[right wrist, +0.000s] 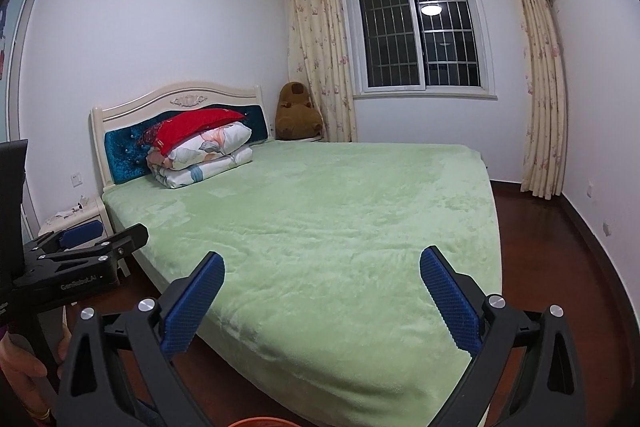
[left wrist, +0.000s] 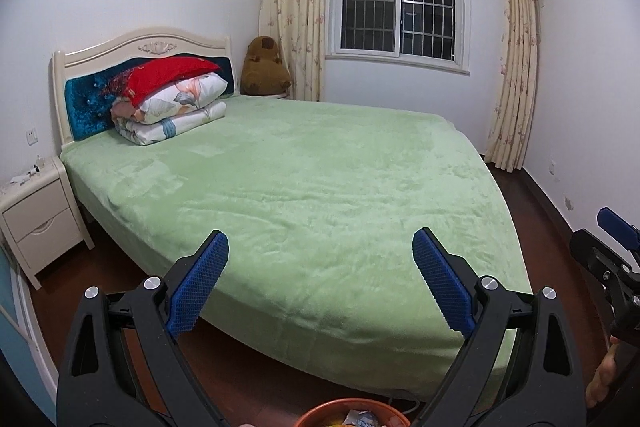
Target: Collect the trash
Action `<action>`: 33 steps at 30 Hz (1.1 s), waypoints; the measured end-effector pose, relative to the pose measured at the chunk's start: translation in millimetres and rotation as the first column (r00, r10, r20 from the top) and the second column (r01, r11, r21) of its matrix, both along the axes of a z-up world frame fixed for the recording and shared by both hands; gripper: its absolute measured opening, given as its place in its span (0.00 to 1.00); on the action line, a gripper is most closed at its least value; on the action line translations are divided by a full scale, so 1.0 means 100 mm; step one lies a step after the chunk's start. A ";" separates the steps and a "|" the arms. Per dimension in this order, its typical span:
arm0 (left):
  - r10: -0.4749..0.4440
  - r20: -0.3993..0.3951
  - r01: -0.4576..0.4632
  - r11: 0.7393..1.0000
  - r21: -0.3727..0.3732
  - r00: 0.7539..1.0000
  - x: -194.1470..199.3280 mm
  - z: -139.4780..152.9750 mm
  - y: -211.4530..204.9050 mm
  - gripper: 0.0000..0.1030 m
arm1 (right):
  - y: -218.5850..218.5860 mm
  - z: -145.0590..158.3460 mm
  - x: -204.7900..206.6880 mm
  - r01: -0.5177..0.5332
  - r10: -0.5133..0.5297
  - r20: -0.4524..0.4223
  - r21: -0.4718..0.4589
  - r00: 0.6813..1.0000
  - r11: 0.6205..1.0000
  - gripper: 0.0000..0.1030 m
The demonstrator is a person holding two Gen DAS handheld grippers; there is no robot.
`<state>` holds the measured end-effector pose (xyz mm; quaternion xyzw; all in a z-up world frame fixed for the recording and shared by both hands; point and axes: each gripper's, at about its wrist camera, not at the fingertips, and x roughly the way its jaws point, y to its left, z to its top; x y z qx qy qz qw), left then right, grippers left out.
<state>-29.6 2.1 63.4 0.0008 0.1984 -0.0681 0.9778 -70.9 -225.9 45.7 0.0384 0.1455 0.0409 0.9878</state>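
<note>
Holding both left tongs (left wrist: 320, 283) and right tongs (right wrist: 322, 301) agape and empty above the orange round bin (left wrist: 354, 414) of paper trash at the green plush bed's (left wrist: 320, 179) foot edge, the operator should scan bedside for leftovers.

White lettering reading "GenRobot.AI" is showing on the black side of the left gripper (right wrist: 86, 245), as the right wrist camera is viewing it. No other text, label or number is showing legibly in either view.
</note>
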 end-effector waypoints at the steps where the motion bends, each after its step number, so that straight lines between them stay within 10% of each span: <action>1: -0.001 0.001 0.001 1.000 0.000 1.000 -0.01 0.00 -0.01 0.88 | 0.00 0.00 -0.01 0.000 0.000 0.001 -0.001 1.000 1.000 0.94; 33: -0.003 0.011 0.003 1.000 0.013 1.000 -0.08 0.05 -0.11 0.88 | 0.06 0.00 -0.08 0.002 -0.002 -0.005 -0.004 1.000 1.000 0.94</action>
